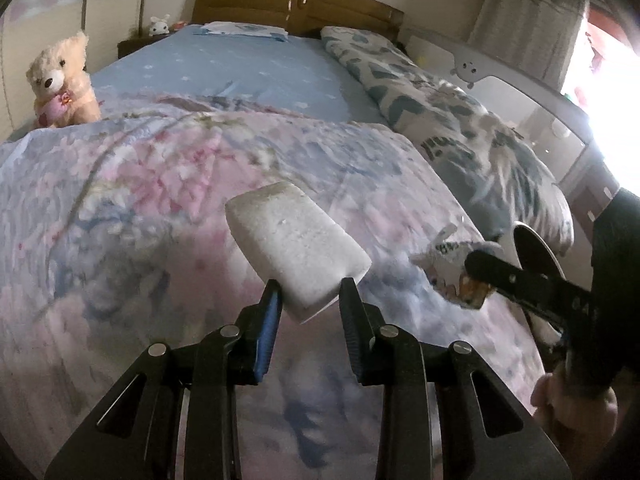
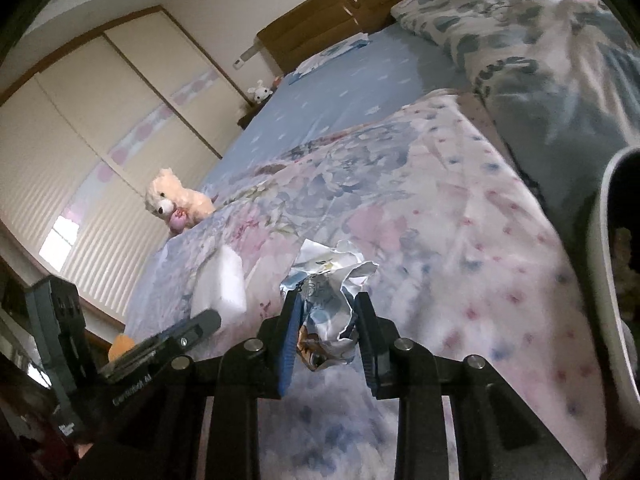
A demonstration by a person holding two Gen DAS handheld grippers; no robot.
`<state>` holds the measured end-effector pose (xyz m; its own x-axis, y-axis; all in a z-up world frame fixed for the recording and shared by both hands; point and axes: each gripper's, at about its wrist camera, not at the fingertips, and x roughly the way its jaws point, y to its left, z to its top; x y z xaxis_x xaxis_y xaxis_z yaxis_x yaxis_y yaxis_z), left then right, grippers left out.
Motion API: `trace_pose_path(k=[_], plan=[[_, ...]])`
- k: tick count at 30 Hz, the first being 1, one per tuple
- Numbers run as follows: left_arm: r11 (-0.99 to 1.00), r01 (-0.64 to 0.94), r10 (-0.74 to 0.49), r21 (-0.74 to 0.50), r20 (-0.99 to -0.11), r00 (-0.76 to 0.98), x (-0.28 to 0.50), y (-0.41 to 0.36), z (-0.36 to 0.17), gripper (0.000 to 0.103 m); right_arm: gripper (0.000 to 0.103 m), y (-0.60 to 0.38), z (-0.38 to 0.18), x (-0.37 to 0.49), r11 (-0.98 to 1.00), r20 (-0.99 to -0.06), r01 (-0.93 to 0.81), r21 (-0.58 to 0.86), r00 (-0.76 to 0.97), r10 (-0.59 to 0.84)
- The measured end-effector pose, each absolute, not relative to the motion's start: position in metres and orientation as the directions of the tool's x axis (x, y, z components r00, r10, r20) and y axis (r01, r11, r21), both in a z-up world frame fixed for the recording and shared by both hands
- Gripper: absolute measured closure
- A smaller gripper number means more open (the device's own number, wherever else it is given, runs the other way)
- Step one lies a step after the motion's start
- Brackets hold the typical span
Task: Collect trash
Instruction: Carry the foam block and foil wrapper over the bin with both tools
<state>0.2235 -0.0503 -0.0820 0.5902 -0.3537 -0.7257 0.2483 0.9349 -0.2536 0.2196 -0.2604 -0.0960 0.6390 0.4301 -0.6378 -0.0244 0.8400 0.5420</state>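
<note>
**Both pieces gripped, carry-off comes next**

While both grippers hang over the floral duvet [image 1: 120,208], each has its trash clamped. Left gripper [image 1: 310,294]: jaws closed on the near end of a white foam block [image 1: 296,240], which sticks out forward past the tips. Right gripper [image 2: 327,312]: jaws closed on a crumpled printed wrapper [image 2: 328,280], bulk of it above and ahead of the tips. Pick step looks done; next move calls for hauling both to a bin without slackening grip.

Hard to read: grey-rimmed container [image 2: 600,240] right of the right jaws is cut off by the frame, contents dark, possibly the bin. Wrapper print illegible. Duvet motion-blurred.
</note>
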Motion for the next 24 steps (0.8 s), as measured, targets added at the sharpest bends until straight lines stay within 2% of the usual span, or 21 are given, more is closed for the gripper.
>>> trace_pose_path(k=[12, 24], plan=[[0.916, 0.305, -0.395, -0.259, -0.711, 0.582, 0.176, -0.069, -0.073, 0.075, 0.076, -0.287, -0.086, 0.163, 0.852, -0.626, 0.011, 0.524, 0.682, 0.377], [0.892, 0.399, -0.422, -0.214, -0.712, 0.561, 0.143, -0.111, -0.065, 0.075, 0.076, -0.311, -0.078, 0.121, 0.85, -0.604, 0.038, 0.525, 0.72, 0.341]])
